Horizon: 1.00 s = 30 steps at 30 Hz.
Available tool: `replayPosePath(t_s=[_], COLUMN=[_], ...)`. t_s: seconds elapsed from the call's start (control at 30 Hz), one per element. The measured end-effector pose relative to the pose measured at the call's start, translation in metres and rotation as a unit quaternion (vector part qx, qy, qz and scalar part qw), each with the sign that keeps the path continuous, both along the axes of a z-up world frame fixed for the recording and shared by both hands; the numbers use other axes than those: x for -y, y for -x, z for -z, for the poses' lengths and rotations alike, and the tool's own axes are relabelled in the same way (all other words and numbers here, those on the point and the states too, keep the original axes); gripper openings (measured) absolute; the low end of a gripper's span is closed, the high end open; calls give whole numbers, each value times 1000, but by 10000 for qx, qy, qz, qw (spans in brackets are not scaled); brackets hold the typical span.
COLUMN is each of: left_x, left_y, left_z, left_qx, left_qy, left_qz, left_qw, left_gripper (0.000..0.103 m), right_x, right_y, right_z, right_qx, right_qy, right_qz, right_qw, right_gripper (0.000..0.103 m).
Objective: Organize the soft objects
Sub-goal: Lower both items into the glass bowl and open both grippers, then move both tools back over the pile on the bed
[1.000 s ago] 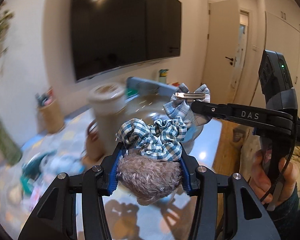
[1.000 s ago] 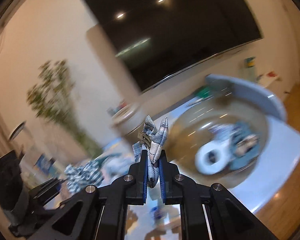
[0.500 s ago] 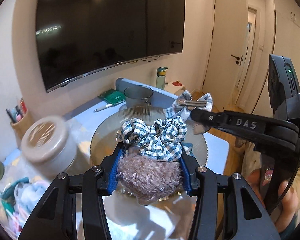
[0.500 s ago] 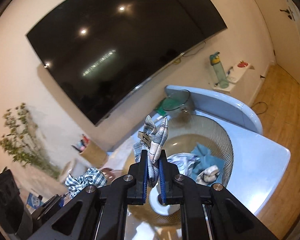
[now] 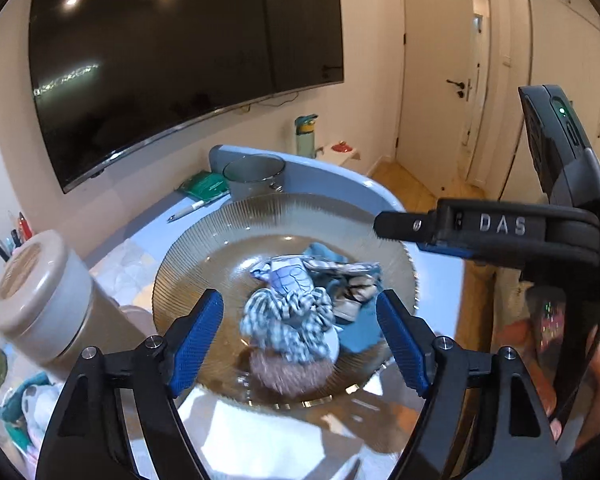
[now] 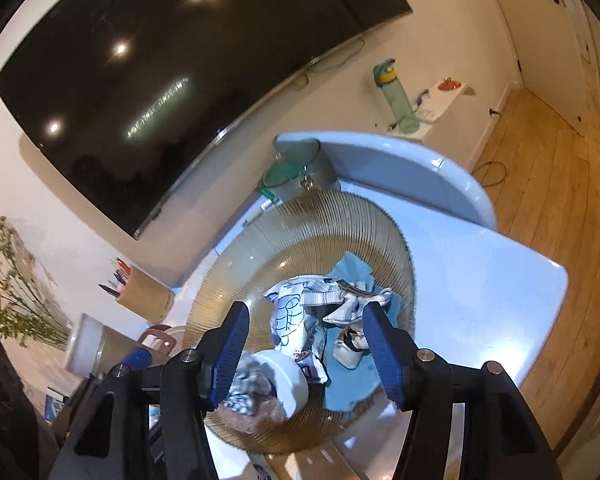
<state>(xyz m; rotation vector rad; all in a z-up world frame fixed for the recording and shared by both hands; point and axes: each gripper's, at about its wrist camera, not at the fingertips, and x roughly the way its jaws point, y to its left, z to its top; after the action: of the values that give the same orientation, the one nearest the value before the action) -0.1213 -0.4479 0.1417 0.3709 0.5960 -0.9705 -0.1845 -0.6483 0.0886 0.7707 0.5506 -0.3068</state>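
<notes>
Both your claws have let go: the checked scrunchie (image 5: 286,322) and plaid bow (image 6: 350,300) now lie in the ribbed glass bowl (image 5: 220,232) on the counter (image 6: 500,292). Left claw (image 5: 300,336) and right claw (image 6: 304,344) hover above it, jaws opening, empty, beside a lidded jar (image 5: 36,296).

Likely a home living room: wall-mounted television (image 5: 172,68), wooden floor (image 6: 540,200).

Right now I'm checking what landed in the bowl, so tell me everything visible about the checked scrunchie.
The checked scrunchie is blue-and-white gingham fabric, gathered into ruffles and blurred here. It lies inside the ribbed glass bowl, partly over a fuzzy brownish piece and beside other small fabric items. The left gripper fingers, opening, stand apart on either side without touching it.
</notes>
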Motion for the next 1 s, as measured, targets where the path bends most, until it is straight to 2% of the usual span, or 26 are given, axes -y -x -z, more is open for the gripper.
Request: replayPosePath(t_s=[0.1,0.27,0.4,0.47,0.6,0.73,0.87,1.0], left_x=[-15,-56,-91,-111,-155,-213,-265,-318], left_y=[7,16,21,23,27,27,18,-1], left_z=[-9,-31,-48,-57,-75,-89,-91,-75], left_qx=[136,115,170,252,518,726,777,616], left_qy=[51,357,584,684,882,1116,1204,1177], left_qz=[-21,-112,-283,-389,-627,-1063,-1643,-2344], left_qw=[9999,9992,9977,9966,9928,9854,9760,9630], left_gripper=[78,78,78,78,79,87,87,87], right_x=[-6,-30,-65,-71,-110,-161,-213,-261], right_y=[13,29,25,24,16,10,1,-11], right_z=[-10,-23,-26,-25,-31,-49,-60,-57], right_qx=[75,331,391,379,381,532,619,624], right_qy=[125,123,168,172,333,751,1179,1451], right_qz=[84,-51,-373,-436,-841,-1371,-1952,-2417], right_qw=[9999,9994,9984,9982,9952,9863,9717,9574], right_gripper=[59,59,59,59,59,59,60,74])
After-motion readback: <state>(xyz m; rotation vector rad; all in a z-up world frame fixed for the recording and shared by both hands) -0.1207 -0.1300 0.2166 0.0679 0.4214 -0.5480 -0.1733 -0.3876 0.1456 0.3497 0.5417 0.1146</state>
